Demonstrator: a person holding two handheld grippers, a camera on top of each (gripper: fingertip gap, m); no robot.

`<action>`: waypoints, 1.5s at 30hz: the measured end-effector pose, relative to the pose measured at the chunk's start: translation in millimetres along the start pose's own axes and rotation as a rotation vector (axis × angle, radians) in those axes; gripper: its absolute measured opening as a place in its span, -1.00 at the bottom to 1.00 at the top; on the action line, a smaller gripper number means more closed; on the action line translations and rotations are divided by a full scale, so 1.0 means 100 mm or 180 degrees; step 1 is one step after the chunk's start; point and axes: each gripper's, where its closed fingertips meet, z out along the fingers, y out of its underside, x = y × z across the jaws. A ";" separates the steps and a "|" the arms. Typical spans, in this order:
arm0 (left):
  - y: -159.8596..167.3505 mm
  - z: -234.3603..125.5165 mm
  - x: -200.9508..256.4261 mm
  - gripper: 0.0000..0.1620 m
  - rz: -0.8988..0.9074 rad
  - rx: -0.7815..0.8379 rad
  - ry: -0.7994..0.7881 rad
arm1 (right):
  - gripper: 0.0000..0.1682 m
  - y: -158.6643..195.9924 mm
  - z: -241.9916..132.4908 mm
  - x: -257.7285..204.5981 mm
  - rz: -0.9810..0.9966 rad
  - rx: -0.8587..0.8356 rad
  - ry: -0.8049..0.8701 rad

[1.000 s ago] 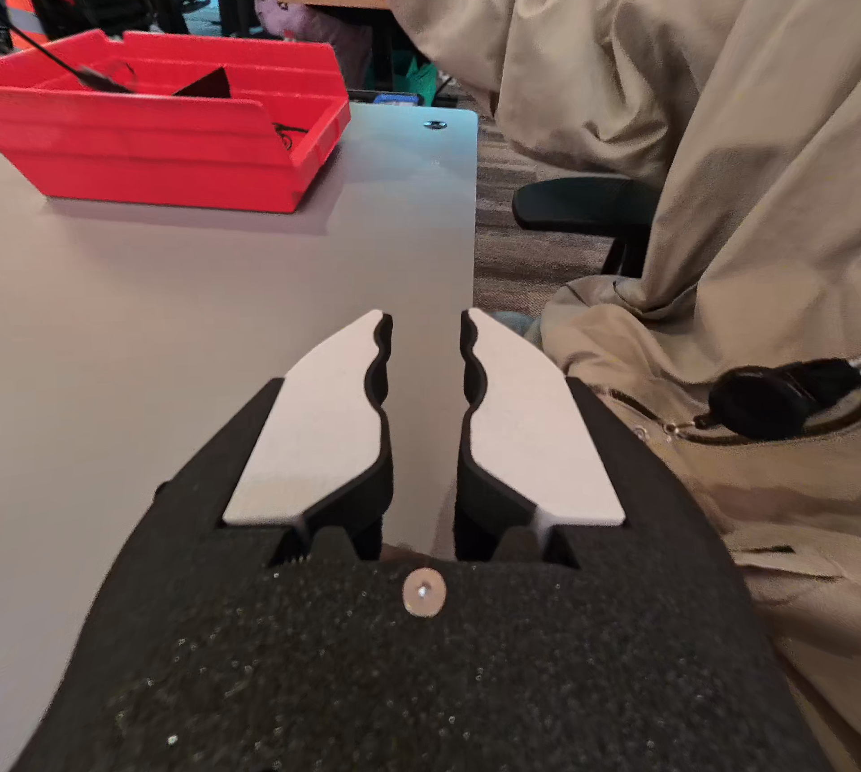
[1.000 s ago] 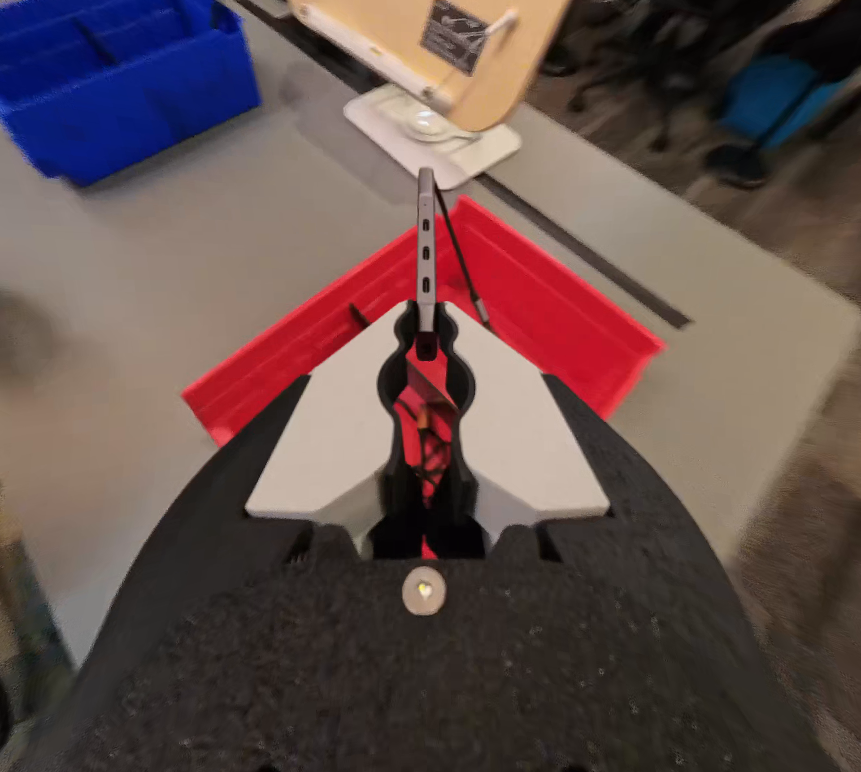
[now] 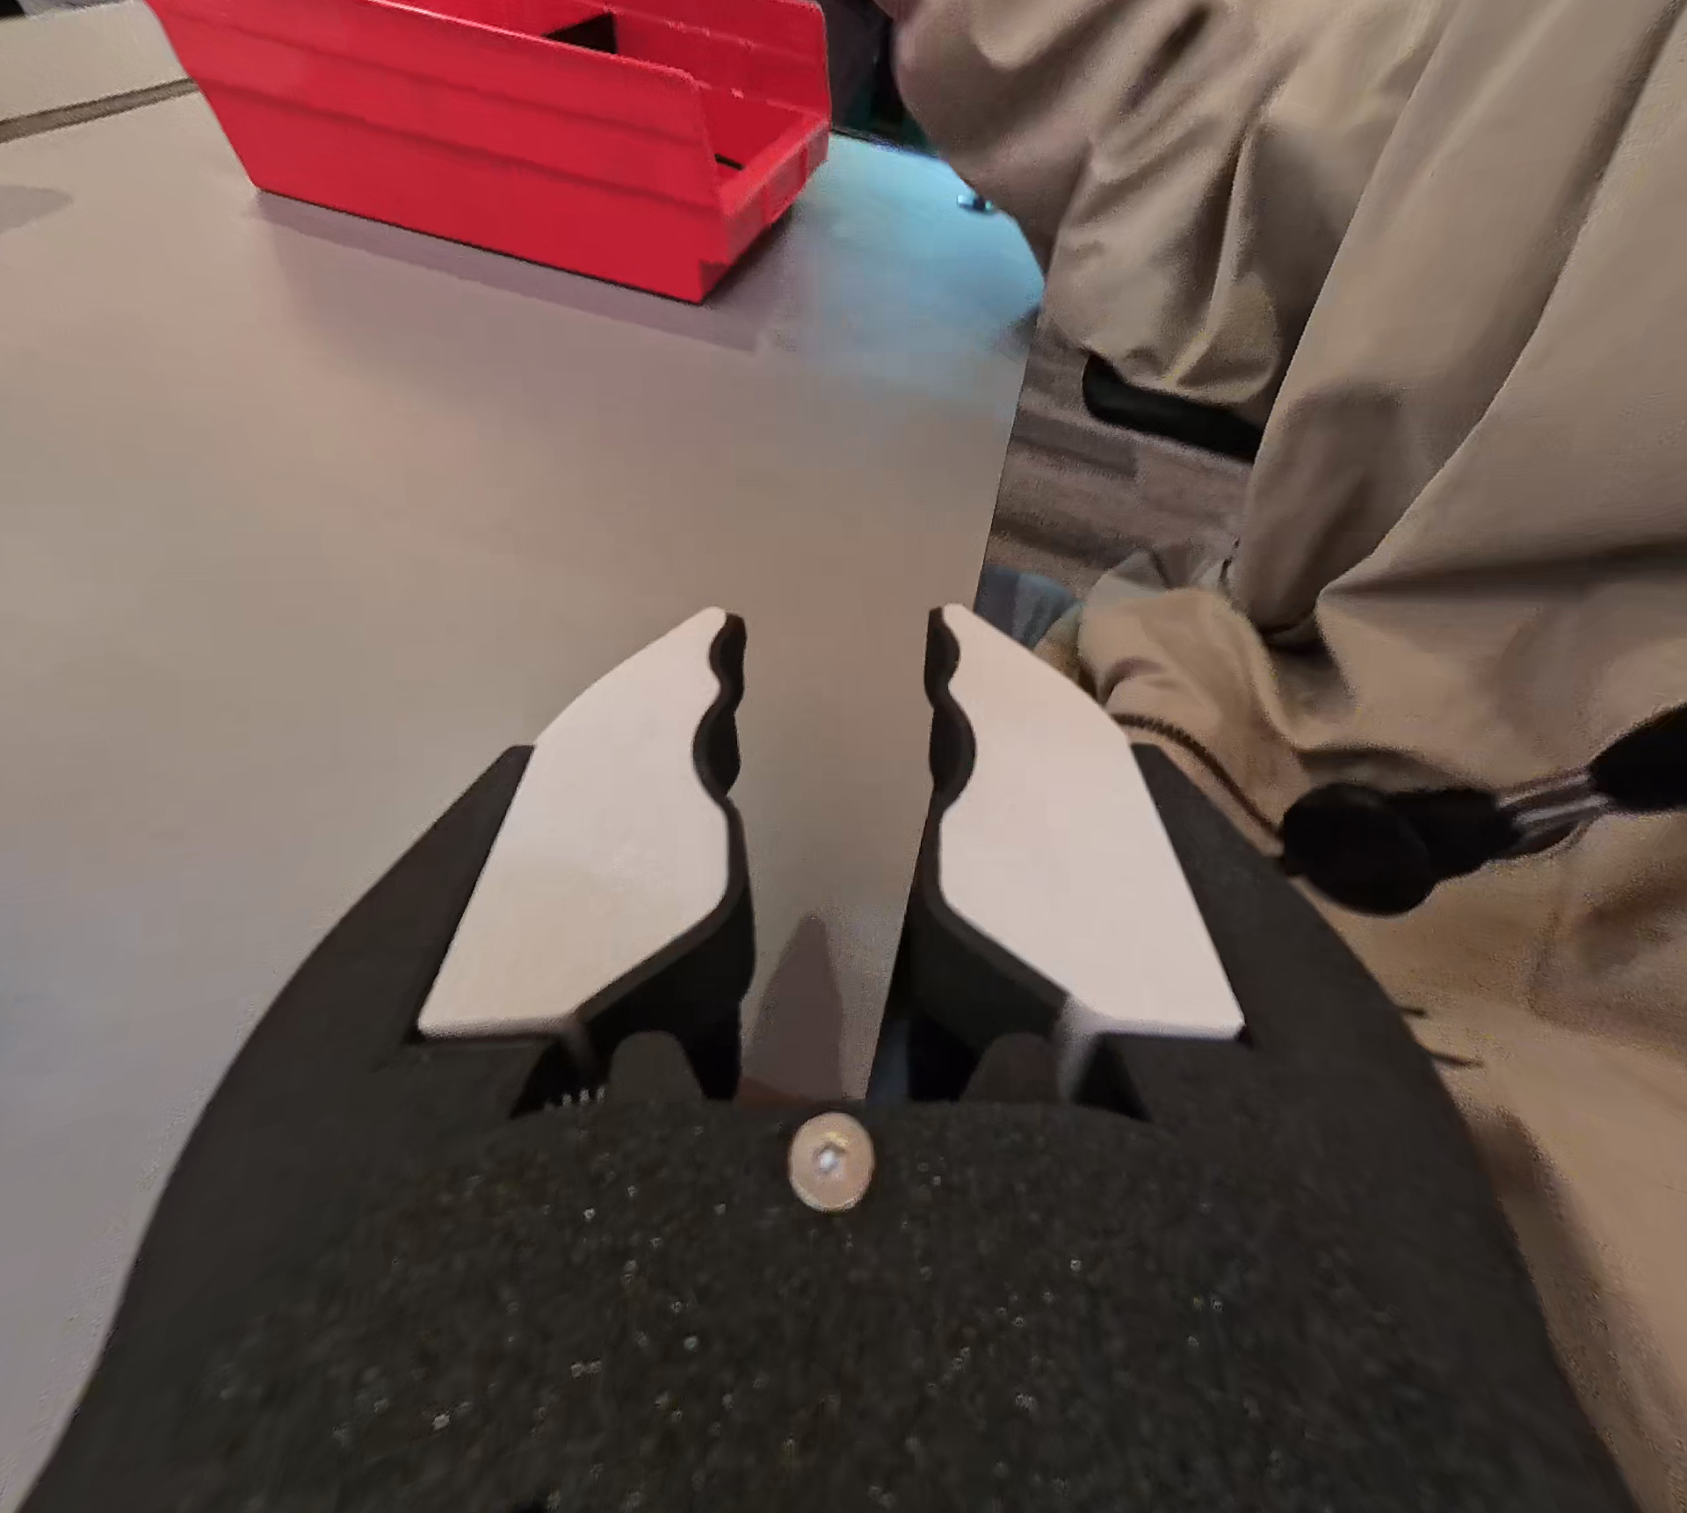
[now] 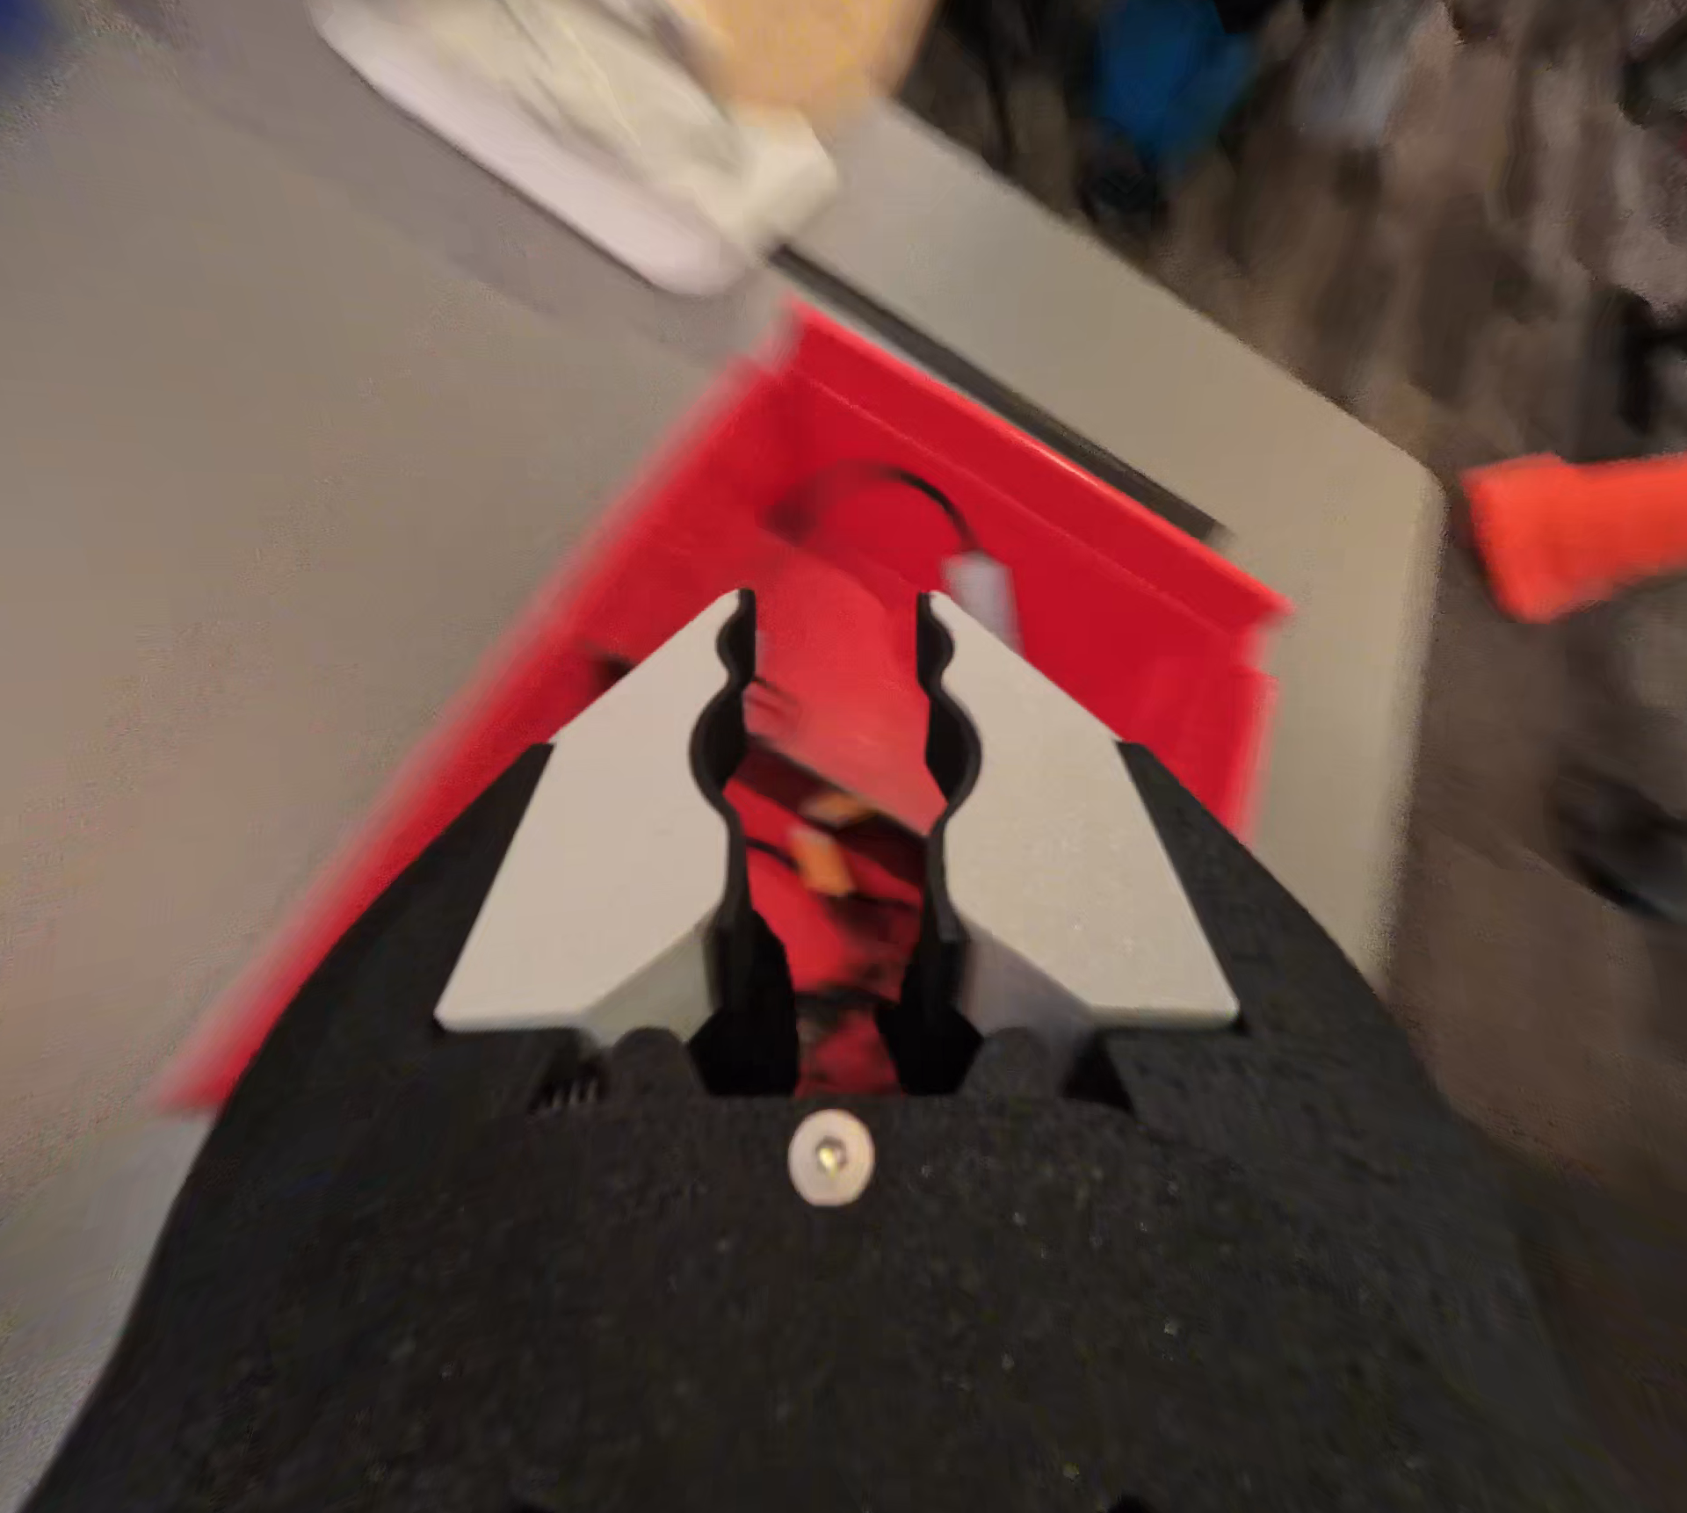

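Note:
My right gripper (image 4: 833,602) is open and empty, hovering over a red bin (image 4: 1077,520) on the grey table (image 4: 274,419). A grey flat device with a black cable (image 4: 981,584) lies inside the bin just past the right fingertip; the view is blurred. Small orange and black parts (image 4: 822,858) show in the bin between the jaws. My left gripper (image 3: 835,625) is open and empty, low over the table (image 3: 365,556) near its right edge. The red bin (image 3: 475,100) stands farther off at the upper left in the left wrist view.
A person in a beige jacket (image 3: 1369,282) sits close on the right of the left wrist view, with a black headset piece (image 3: 1360,844) at the chest. A white stand base with a tan panel (image 4: 593,100) stands behind the bin. An orange object (image 4: 1570,529) lies off the table's right edge.
My right gripper has opened and let go of the grey device, which now lies in the red bin. My left gripper has opened a little wider and swung so the bin sits farther right.

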 end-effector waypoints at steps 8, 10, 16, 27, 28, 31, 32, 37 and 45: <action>-0.19 -0.39 -0.64 -0.45 -0.0258 -0.0197 -0.0834 | -0.61 0.27 -0.69 -2.12 0.1304 0.1188 -0.1322; -0.30 -0.61 -0.85 -0.46 -0.0296 -0.0264 -0.0965 | -0.62 0.38 -0.66 -2.44 0.1308 0.1261 -0.1560; -0.50 -1.18 -2.14 -0.51 0.0337 -0.1184 -0.1666 | -0.67 0.47 -0.51 -2.79 0.0708 0.1079 -0.1668; -0.04 -0.96 -4.27 -0.44 -0.0241 -0.2092 -0.1903 | -0.69 0.61 -0.56 -2.76 0.0603 0.1023 -0.1709; -0.05 -0.93 -4.31 -0.42 -0.0230 -0.2071 -0.1912 | -0.69 0.60 -0.57 -2.74 0.0648 0.1042 -0.1718; -0.08 -0.89 -4.37 -0.41 -0.0039 -0.2049 -0.1910 | -0.71 0.58 -0.58 -2.71 0.0765 0.1076 -0.1790; -0.10 -0.88 -4.37 -0.47 0.0046 -0.2002 -0.1900 | -0.71 0.58 -0.58 -2.72 0.0789 0.1073 -0.1827; -0.16 -0.89 -4.38 -0.54 0.0231 -0.1898 -0.1900 | -0.71 0.57 -0.56 -2.81 0.0796 0.1033 -0.1981; -0.12 -0.84 -4.47 -0.72 -0.0012 -0.1665 -0.1872 | -0.71 0.57 -0.54 -2.91 0.0728 0.0969 -0.2116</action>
